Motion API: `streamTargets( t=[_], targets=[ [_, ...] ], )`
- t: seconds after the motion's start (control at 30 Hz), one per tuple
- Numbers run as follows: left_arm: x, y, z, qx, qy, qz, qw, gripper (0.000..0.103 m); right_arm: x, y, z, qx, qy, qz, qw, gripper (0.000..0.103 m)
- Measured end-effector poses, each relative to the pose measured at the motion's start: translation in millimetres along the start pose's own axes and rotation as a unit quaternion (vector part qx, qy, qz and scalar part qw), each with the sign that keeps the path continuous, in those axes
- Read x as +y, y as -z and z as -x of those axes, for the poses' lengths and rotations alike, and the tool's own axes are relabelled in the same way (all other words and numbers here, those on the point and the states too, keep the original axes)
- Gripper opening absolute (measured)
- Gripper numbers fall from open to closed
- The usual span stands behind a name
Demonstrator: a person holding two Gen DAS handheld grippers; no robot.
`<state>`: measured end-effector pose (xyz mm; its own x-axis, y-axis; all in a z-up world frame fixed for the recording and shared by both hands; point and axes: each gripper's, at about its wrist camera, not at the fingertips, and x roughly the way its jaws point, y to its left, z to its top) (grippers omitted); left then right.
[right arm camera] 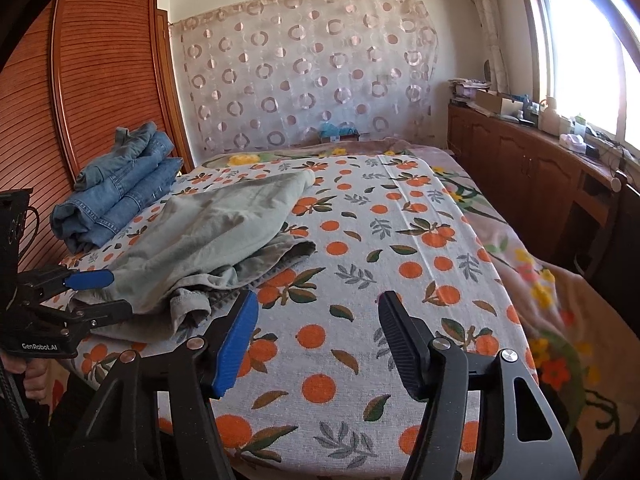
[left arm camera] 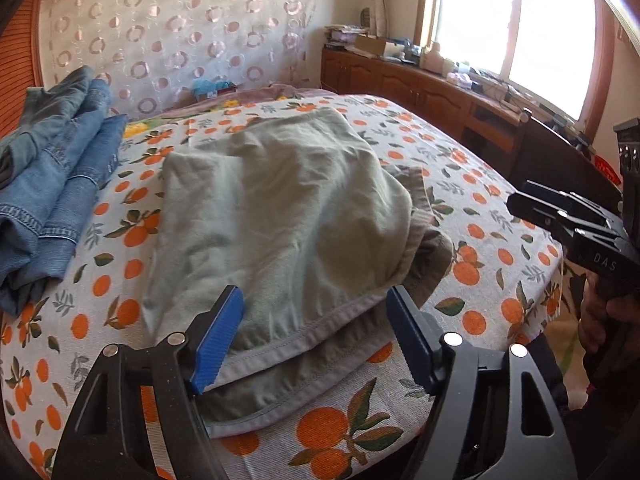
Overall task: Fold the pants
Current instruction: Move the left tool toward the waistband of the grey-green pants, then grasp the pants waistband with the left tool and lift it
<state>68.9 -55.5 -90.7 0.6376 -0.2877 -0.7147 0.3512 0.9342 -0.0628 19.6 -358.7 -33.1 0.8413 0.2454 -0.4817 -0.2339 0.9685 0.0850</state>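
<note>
Left claw [left arm camera: 316,340]: one, at the lower centre of the left wrist view. Jaws spread wide on either side of the hem of the pale green pants [left arm camera: 276,220]; the pads do not press the cloth. Whether the left blue pad brushes it cannot be told.

Right claw [right arm camera: 316,340]: one, at the lower centre of the right wrist view. Jaws spread, nothing between them, over bare bedspread [right arm camera: 400,240].

Pale green pants: one pair, folded over on the bed, centre frame in the left view, left of centre in the right.

Blue jeans [left arm camera: 52,184]: one folded stack, upper left; the number of pairs cannot be told.
</note>
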Motion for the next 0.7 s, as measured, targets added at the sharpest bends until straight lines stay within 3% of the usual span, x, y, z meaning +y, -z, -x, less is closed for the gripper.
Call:
streamTargets(
  t=[0.1, 0.2, 0.37, 0.4, 0.43, 0.57, 0.7],
  targets=[
    [-8, -1, -8, 0.011, 0.003, -0.019, 0.9997, 0.075, -1, 1, 0, 0.001, 0.0, -0.003, 1.0, 0.065],
    [-17, -5, -15, 0.021, 0.008, -0.037, 0.9991, 0.066, -3, 1, 0, 0.001, 0.0, -0.006, 1.0, 0.065],
    [-24, -11, -31, 0.038, 0.017, -0.057, 0.9975, 0.039, -6, -1, 1, 0.0, 0.002, -0.012, 1.0, 0.065],
    [-24, -11, -32, 0.035, 0.018, -0.058, 0.9975, 0.031, -6, -2, 1, -0.001, 0.002, -0.013, 1.0, 0.065],
    [-23, -13, -31, 0.031, 0.021, -0.058, 0.9976, 0.016, -7, -2, 1, -0.001, 0.002, -0.014, 1.0, 0.065],
    [-7, -23, -15, 0.008, 0.028, -0.037, 0.9989, 0.01, -6, -1, 1, 0.0, 0.002, -0.017, 1.0, 0.065],
    [22, -36, 10, -0.026, 0.009, -0.005, 0.9996, 0.009, -4, -2, -3, 0.003, -0.002, -0.017, 1.0, 0.065]
  ],
)
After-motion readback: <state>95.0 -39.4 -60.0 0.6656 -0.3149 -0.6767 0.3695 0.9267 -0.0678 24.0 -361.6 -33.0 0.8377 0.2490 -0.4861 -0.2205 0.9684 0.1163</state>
